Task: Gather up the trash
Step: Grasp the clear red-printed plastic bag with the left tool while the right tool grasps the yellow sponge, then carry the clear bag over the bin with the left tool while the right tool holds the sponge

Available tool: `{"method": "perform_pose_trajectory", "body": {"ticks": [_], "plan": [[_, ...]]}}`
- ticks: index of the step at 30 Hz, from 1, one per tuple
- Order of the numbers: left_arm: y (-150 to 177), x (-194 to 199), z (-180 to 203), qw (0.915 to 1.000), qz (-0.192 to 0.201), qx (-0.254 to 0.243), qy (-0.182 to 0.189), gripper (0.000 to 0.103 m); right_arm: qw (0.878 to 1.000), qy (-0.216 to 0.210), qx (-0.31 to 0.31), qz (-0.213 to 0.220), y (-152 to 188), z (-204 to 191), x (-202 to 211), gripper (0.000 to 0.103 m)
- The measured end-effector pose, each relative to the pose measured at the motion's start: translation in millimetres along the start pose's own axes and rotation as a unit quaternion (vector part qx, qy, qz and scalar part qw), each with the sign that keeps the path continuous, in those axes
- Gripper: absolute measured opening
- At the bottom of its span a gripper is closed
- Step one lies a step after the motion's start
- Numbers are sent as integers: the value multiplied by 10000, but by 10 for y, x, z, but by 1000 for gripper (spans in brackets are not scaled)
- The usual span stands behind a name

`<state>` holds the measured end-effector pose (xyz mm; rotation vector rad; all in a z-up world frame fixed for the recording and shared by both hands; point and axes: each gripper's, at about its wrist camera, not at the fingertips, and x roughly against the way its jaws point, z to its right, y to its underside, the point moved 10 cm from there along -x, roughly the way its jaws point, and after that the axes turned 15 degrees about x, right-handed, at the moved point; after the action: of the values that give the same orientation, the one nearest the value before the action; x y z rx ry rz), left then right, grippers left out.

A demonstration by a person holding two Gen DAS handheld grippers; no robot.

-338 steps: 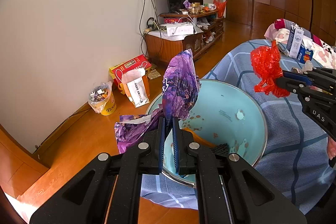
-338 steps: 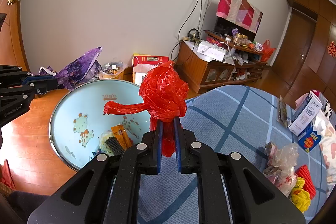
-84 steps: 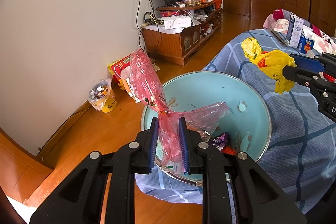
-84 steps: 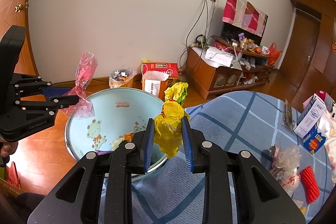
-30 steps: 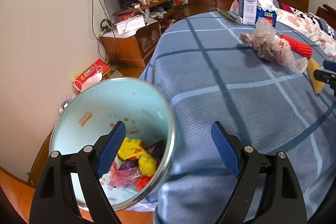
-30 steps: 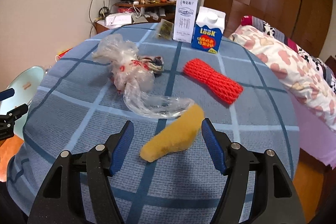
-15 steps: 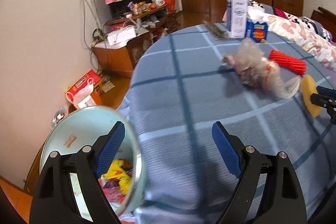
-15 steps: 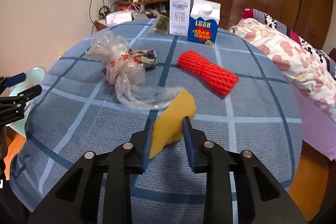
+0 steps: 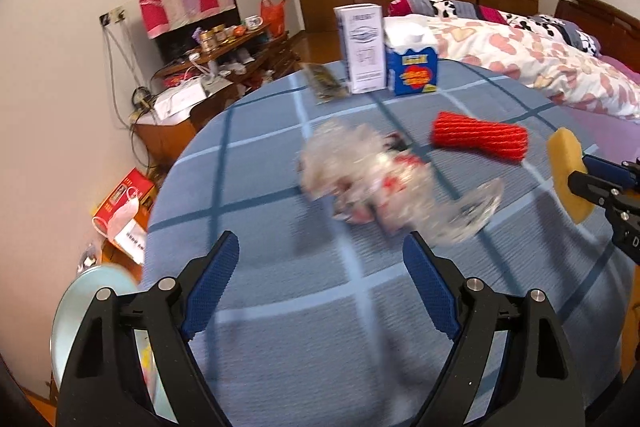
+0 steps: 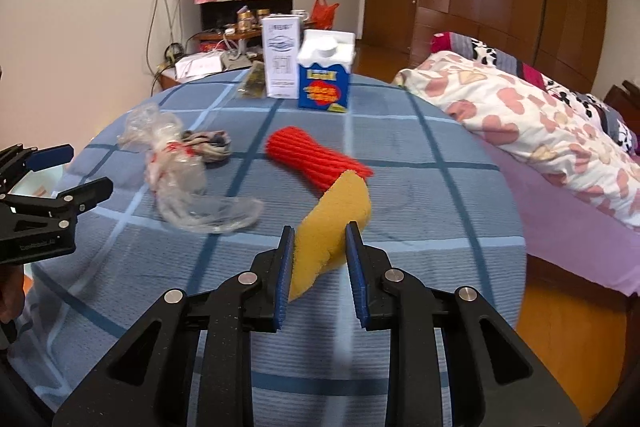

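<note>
Sponge (image 10: 334,223) now lifted, clamped between fingers (image 10: 285,267)

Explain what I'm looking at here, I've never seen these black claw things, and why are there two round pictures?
Each claw is a hand-held two-finger gripper with a fisheye camera on it, one picture per gripper. The left gripper is open and empty above the blue checked tablecloth. The right gripper pinches a yellow sponge-like piece. On the cloth lie a crumpled clear plastic bag, a red ribbed roll, a white carton and a blue carton. A pale blue basin shows at the table edge.
</note>
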<state>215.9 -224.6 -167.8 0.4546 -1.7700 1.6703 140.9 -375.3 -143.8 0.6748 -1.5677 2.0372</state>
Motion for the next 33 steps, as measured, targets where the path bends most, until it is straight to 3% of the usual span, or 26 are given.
{"method": "perform_pose_trajectory", "body": {"ticks": [6,9,10,11,14,23,33], "plan": [[13,-173,319,9996,-170,-139,162,64,9999,-27,-118,114,54,114,31,26],[60,-334,392,9988,-403,-153,236,39,9997,-94,-87,187,36,69,50,26],[95,-393,418,9977,-570,-112,350,19,9997,-109,-78,206,30,58,58,26],[113,-420,422,9972,-645,-79,375,10,9996,-134,-58,243,16,38,67,26],[116,-352,401,9974,-561,-128,444,5,9993,-156,-16,326,-21,0,103,26],[69,162,103,9983,-159,-119,543,4,9983,-267,159,495,-170,-203,204,26],[145,385,-395,9995,-72,-29,313,4,9952,-535,498,655,-444,-680,184,26]]}}
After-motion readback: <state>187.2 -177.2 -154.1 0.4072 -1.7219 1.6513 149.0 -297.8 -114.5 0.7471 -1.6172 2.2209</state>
